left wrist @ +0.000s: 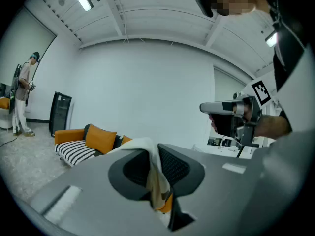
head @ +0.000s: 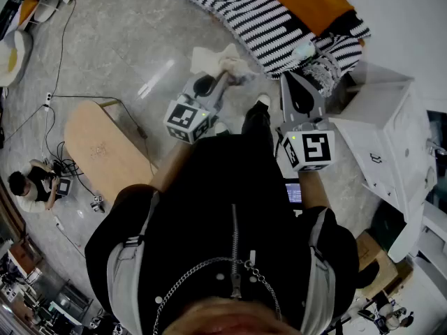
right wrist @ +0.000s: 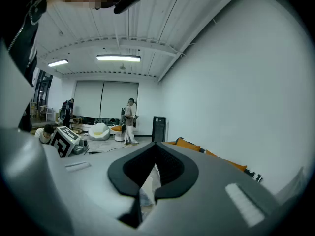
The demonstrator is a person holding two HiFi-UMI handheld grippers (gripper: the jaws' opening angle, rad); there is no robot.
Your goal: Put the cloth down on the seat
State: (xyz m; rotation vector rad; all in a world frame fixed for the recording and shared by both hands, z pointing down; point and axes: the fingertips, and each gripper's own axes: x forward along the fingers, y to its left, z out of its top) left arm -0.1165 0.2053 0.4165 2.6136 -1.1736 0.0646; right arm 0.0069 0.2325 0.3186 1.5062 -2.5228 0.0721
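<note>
Left gripper (left wrist: 154, 161): jaws clamped on cream cloth (head: 225, 61). Striped seat (head: 262, 16) lies just beyond its tips. Right gripper (right wrist: 150, 178): jaws pinched on pale fabric scrap (right wrist: 146, 190).

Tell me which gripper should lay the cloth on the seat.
Left. The left gripper is shut on the cloth, close to the striped seat; the right gripper hovers beside, apart from the cloth.
</note>
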